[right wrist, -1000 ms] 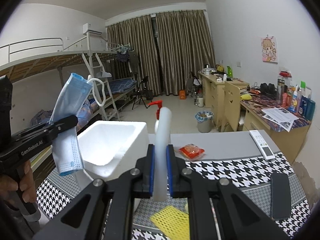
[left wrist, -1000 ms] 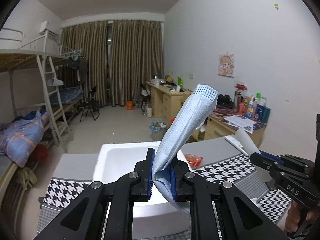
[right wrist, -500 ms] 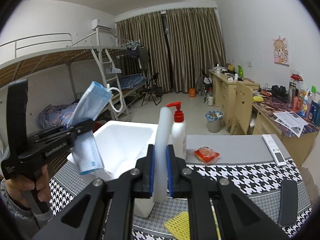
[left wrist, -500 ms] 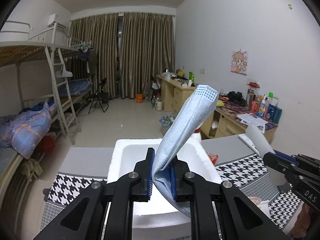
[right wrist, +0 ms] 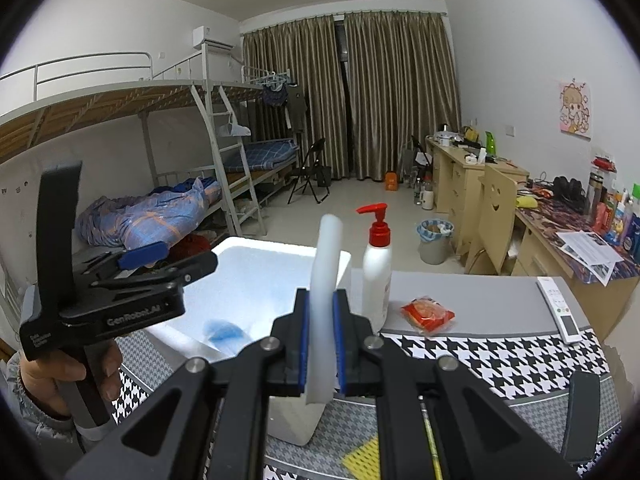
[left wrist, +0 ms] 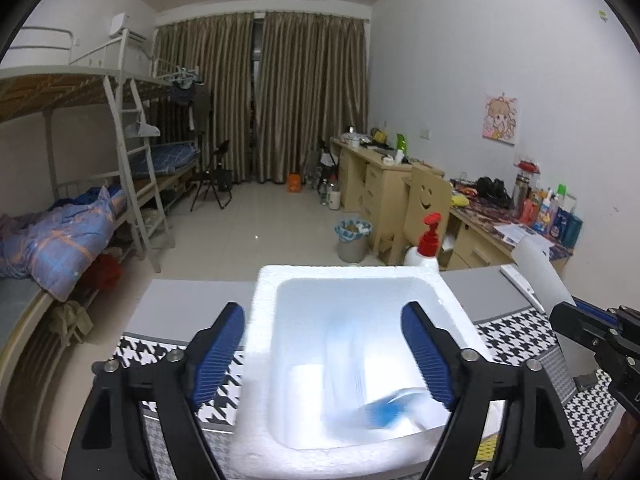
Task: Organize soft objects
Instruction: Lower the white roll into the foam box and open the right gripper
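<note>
My left gripper (left wrist: 322, 344) is open and empty, held above a white foam box (left wrist: 340, 272). A blue face mask (left wrist: 360, 384), blurred, lies inside the box below the fingers; it also shows in the right wrist view (right wrist: 224, 330). My right gripper (right wrist: 320, 344) is shut on a white foam strip (right wrist: 326, 272) that stands upright between its pads, just right of the foam box (right wrist: 276, 250). The left gripper (right wrist: 160, 268) shows at the left of that view, and the right gripper's strip (left wrist: 538, 276) at the right of the left wrist view.
A white pump bottle with a red top (right wrist: 376, 264) stands behind the box. A red packet (right wrist: 428, 314), a white remote (right wrist: 558, 308) and a yellow mesh piece (right wrist: 364, 458) lie on the houndstooth cloth (right wrist: 500, 360). Bunk beds stand left, desks right.
My left gripper opened and let go of the blue mask, which dropped into the foam box. The left gripper moved over the box. The right gripper still holds the foam strip.
</note>
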Demonstrator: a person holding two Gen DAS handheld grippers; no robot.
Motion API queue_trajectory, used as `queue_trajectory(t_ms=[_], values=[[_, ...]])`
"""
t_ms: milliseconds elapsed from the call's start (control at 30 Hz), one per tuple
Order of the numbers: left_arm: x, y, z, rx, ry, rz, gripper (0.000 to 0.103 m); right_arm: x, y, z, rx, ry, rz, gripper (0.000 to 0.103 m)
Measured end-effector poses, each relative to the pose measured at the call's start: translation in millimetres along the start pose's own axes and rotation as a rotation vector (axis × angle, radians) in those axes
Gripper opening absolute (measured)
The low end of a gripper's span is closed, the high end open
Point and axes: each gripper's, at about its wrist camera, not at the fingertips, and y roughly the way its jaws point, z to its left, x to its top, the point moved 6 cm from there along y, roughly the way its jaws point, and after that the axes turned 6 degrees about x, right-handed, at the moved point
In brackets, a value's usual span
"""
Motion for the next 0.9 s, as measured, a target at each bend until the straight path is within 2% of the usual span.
queue_trajectory(t_ms=[67,333,500,700,900], values=[[0.7,-1.7,3.8,0.001,-0.011,-0.009,0.093,0.9,1.4,1.4,0.001,-0.002,0.001,0.014],[2.9,-16.9,17.0,0.014,-0.023,-0.06,0.102,6.1,9.5,11.4,0.022,-0.023,0.007,0.014],[3.8,-25.3,25.5,0.015,-0.035,-0.086,0.102,7.3,18.1,17.8,0.044,-0.032,0.022,0.014],[2.8,-32.9,33.4,0.063,-0.032,-0.103,0.102,8.3,27.1,25.0,0.059,-0.039,0.037,0.014],[-1.3,-35.0,43.7,0.06,-0.051,-0.099,0.102,6.2,39.5,31.6,0.067,-0.044,0.062,0.014]])
